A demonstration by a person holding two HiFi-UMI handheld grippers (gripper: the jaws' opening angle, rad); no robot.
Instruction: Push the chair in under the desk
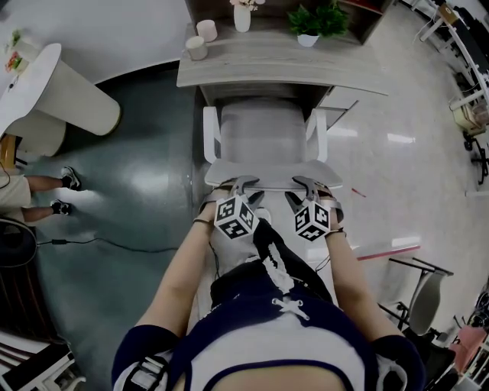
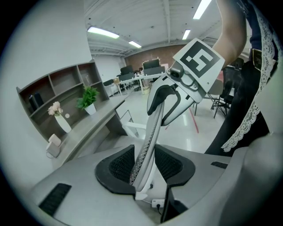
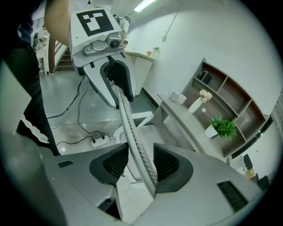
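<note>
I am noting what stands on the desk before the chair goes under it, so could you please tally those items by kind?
Potted plant: 1
Vase of flowers: 1
Small round containers: 2
Total: 4

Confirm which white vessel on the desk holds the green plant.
The squat white pot, rightmost in the head view, holds the green plant. The tall white vase left of it carries pale flowers instead.
</note>
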